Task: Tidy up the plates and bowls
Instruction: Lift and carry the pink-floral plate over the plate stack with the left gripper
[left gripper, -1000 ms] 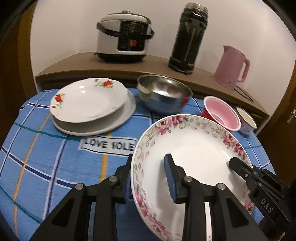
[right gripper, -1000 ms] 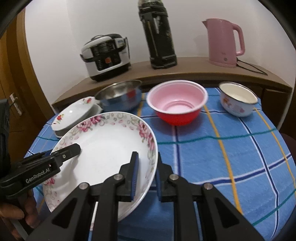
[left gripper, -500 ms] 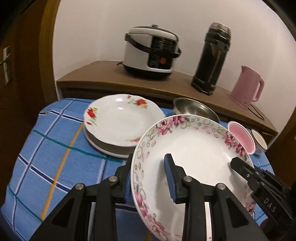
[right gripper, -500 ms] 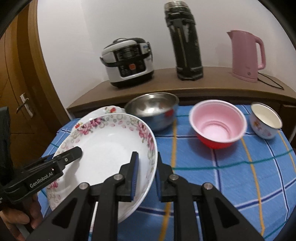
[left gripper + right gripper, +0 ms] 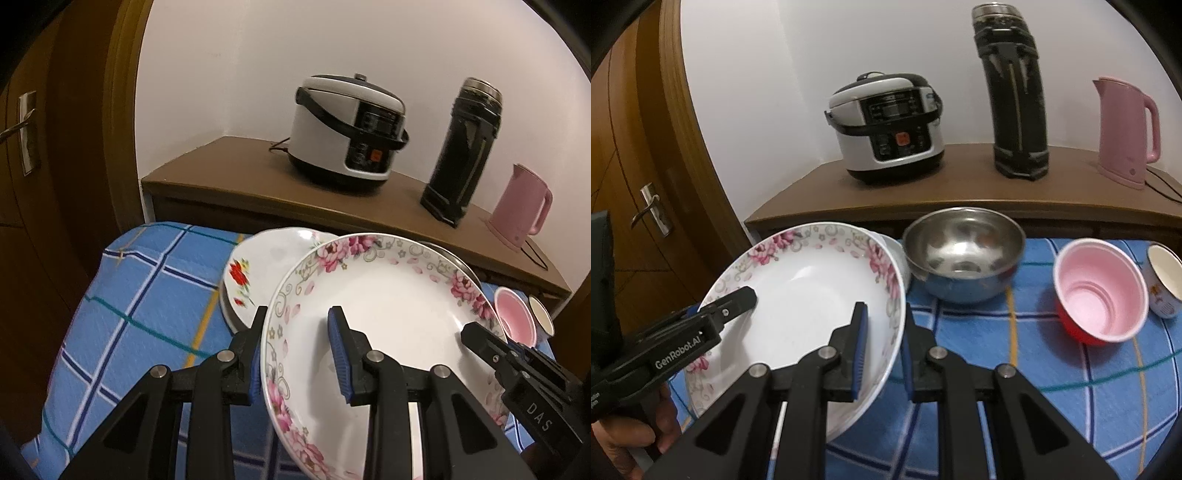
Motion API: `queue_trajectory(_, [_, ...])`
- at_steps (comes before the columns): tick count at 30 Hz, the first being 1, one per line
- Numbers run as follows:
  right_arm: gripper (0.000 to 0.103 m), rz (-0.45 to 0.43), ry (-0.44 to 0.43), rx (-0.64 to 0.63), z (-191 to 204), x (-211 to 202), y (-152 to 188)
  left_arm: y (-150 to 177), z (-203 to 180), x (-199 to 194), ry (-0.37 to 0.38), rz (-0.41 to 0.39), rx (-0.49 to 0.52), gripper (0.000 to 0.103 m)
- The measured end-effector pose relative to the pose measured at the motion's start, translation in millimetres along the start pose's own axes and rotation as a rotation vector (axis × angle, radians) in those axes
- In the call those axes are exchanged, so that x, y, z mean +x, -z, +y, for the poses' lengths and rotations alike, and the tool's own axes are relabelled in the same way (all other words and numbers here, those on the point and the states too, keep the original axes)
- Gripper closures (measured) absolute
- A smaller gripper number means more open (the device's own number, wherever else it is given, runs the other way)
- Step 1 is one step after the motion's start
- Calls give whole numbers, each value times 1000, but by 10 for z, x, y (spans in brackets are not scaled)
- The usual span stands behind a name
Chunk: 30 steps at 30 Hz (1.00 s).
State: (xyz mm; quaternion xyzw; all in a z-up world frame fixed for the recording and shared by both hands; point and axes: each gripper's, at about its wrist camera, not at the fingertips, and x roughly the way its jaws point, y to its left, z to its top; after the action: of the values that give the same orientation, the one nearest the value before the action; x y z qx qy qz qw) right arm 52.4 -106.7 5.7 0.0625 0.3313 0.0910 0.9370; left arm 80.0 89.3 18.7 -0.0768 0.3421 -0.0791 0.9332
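Observation:
Both grippers hold one pink-flowered white plate (image 5: 388, 317) in the air above the table. My left gripper (image 5: 295, 350) is shut on its left rim. My right gripper (image 5: 882, 343) is shut on its right rim (image 5: 886, 295). The plate hangs partly over a stack of white plates with red roses (image 5: 255, 273); that stack is mostly hidden in the right wrist view. A steel bowl (image 5: 964, 254), a pink bowl (image 5: 1100, 291) and a small enamel cup (image 5: 1163, 284) stand to the right on the blue checked cloth (image 5: 140, 302).
A wooden sideboard (image 5: 960, 188) behind the table carries a rice cooker (image 5: 886, 125), a black thermos (image 5: 1015, 96) and a pink kettle (image 5: 1126, 129). A wooden door (image 5: 40, 155) stands at the left. The left hand (image 5: 624, 443) shows under its gripper.
Both grippers have carried the flowered plate up and to the left, so it now overlaps the rose plate stack. Both grips are unchanged.

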Motion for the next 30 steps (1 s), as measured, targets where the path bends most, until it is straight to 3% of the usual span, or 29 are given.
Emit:
queue_trajectory(17, [86, 50, -15, 3, 158, 791, -316, -380, 372, 698, -62, 21, -9, 69])
queue_trajectory(30, [86, 93, 2, 17, 142, 1162, -323, -396, 486, 1041, -86, 68, -17, 69])
